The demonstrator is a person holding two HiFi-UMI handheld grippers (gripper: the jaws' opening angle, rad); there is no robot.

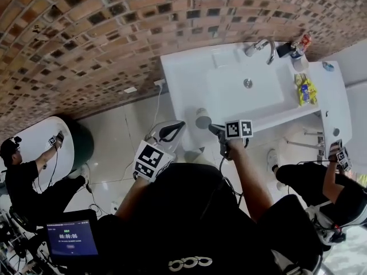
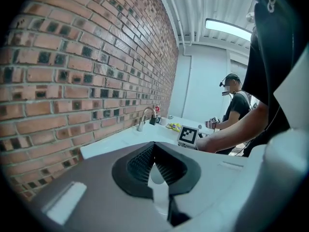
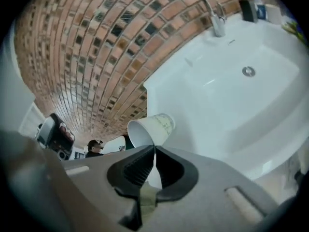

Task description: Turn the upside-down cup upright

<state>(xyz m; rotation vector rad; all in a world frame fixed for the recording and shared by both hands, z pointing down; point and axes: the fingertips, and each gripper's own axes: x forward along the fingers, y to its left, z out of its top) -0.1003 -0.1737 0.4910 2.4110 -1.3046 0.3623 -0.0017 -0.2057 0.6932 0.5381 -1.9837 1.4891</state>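
Note:
A white paper cup (image 3: 150,127) hangs tilted on its side over the front left corner of the white sink counter (image 3: 193,105), its mouth turned down and to the left. My right gripper (image 3: 154,149) is shut on the cup's rim. From the head view the cup (image 1: 203,118) shows just ahead of the right gripper (image 1: 211,128), at the counter's (image 1: 183,67) front edge. My left gripper (image 1: 179,126) is held off to the left of the cup, apart from it. Its jaws (image 2: 154,147) meet with nothing between them.
The counter holds a basin (image 1: 229,96) with a faucet (image 1: 261,47), bottles (image 1: 295,49) and a yellow packet (image 1: 305,89) at its right. A brick wall (image 1: 86,33) runs behind. Persons sit at the left (image 1: 23,179) and right (image 1: 327,185); a screen (image 1: 70,239) stands low left.

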